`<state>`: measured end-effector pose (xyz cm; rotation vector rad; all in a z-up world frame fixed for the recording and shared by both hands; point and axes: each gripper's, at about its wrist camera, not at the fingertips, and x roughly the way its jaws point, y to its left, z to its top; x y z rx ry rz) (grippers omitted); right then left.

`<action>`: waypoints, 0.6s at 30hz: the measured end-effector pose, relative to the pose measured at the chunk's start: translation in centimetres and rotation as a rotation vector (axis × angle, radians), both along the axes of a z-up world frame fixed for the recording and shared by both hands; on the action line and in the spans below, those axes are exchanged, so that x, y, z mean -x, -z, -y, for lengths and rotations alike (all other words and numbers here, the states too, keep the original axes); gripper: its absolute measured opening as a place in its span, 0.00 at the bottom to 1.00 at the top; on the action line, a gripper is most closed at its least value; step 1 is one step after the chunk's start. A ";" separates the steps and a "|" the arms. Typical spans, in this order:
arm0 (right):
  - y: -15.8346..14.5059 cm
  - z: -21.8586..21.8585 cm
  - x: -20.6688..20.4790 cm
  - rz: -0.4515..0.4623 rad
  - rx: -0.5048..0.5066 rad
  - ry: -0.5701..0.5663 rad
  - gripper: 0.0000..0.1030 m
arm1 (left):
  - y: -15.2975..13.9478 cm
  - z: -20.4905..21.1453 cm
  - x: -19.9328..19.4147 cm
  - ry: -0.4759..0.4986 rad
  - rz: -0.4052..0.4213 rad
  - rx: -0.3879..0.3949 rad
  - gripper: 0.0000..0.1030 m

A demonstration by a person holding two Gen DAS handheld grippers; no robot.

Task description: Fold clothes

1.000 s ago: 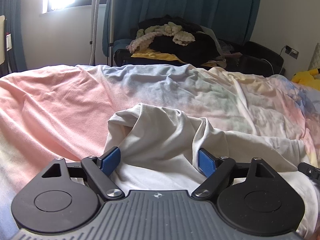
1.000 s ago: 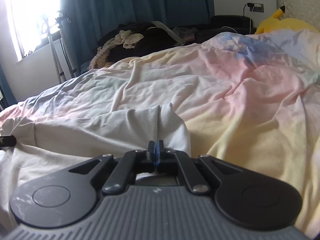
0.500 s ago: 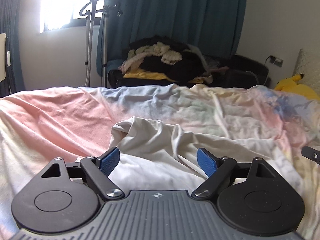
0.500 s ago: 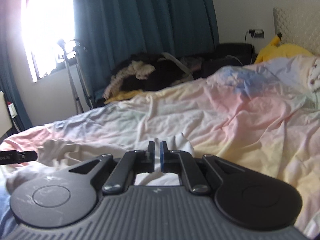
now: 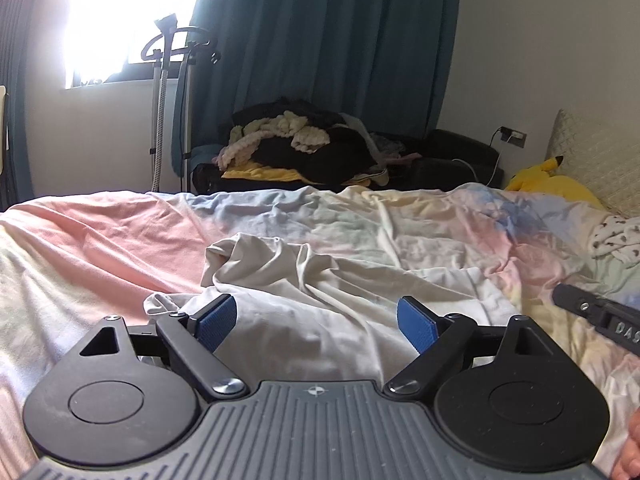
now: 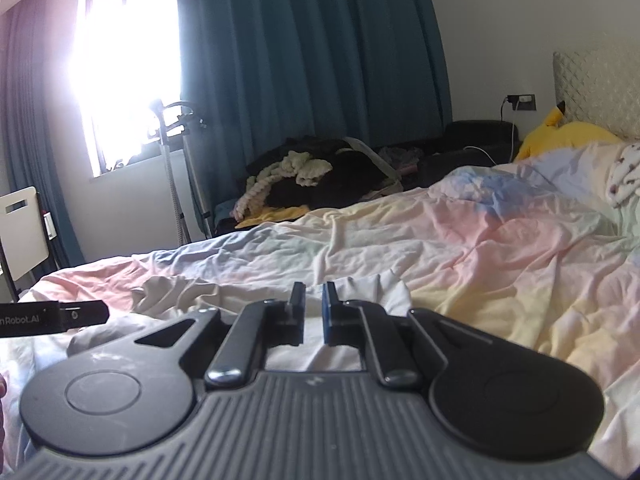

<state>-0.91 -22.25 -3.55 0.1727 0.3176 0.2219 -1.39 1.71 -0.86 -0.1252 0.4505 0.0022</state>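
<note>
A cream-white garment (image 5: 304,292) lies rumpled on the pastel bedsheet (image 5: 100,236), with a raised fold at its far left. My left gripper (image 5: 316,322) is open wide and empty, above the garment's near part. In the right wrist view the same garment (image 6: 200,294) lies ahead and to the left. My right gripper (image 6: 313,312) has its jaws a small gap apart with nothing between them, lifted above the garment's right edge. The right gripper's side shows in the left wrist view (image 5: 600,316); the left gripper's side shows in the right wrist view (image 6: 52,316).
A pile of dark and cream clothes (image 5: 296,148) sits on a bench beyond the bed. A garment steamer stand (image 5: 168,92) is by the window. A yellow plush toy (image 5: 548,178) and a spotted cloth (image 5: 616,236) lie at the bed's right, near the headboard (image 6: 596,84).
Both grippers rose and pulled back from the garment. The right gripper, shut on the garment's edge a second ago, opened slightly and let it go. The garment's raised fold sank flatter.
</note>
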 end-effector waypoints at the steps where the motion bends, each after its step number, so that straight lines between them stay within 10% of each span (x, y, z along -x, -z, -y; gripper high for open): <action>1: 0.0 -0.1 0.1 0.000 -0.002 -0.005 0.19 | 0.0 -0.1 0.1 0.001 -0.001 0.013 0.88; 18: 3.8 1.9 -2.5 -0.280 -0.469 -0.081 0.43 | 3.4 -4.0 -2.3 0.032 -0.222 0.494 0.88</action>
